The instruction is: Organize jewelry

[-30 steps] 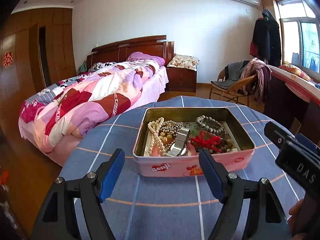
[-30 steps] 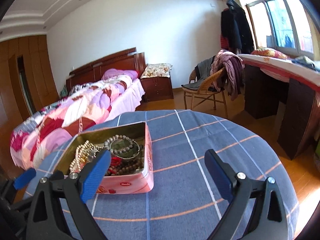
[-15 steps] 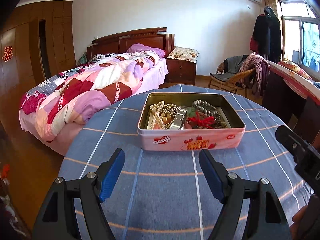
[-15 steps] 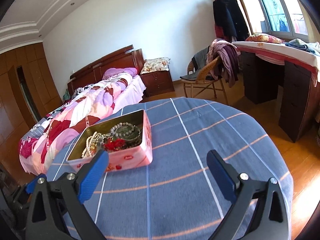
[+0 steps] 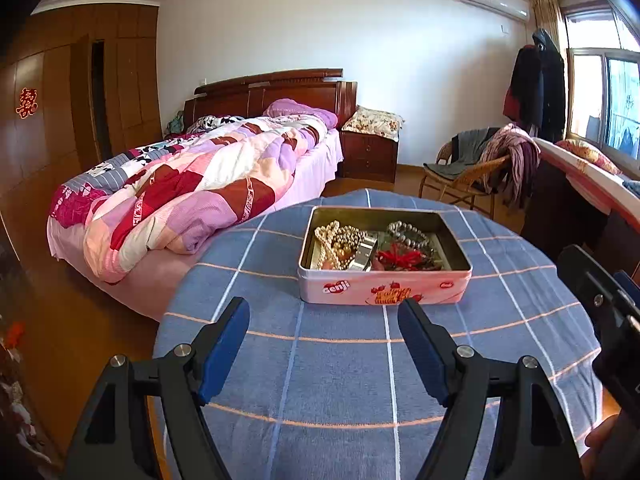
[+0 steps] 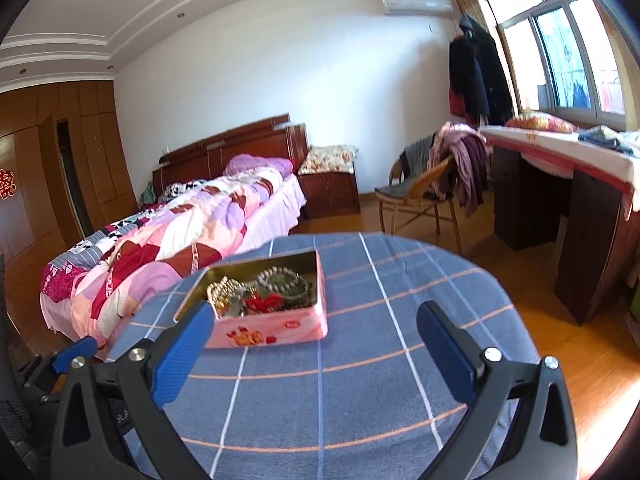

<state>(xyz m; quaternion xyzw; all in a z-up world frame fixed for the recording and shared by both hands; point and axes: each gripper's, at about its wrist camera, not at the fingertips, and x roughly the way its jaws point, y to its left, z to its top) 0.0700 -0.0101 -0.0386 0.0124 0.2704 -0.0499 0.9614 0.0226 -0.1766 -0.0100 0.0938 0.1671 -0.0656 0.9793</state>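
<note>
Blue cloth with white and orange grid lines covered the round table (image 5: 340,380), which stood on a wooden floor (image 6: 592,360) beside a bed (image 5: 192,188) spread with a pink patchwork quilt. A pink tin (image 5: 384,288) sat on the cloth toward twelve o'clock from the left gripper (image 5: 324,312), lidless and holding pearl strands (image 5: 332,240), a grey bead bracelet (image 5: 410,232) and something red (image 5: 400,258). The left gripper's blue fingers stood wide apart with nothing between them, short of the tin. The right gripper (image 6: 316,320) was likewise spread and empty, the tin near its left finger at about eleven o'clock. A wicker chair (image 6: 416,196) draped with clothes, a dark desk (image 6: 580,216) under the window (image 6: 560,48) and an air conditioner (image 6: 416,2) filled the far side.
</note>
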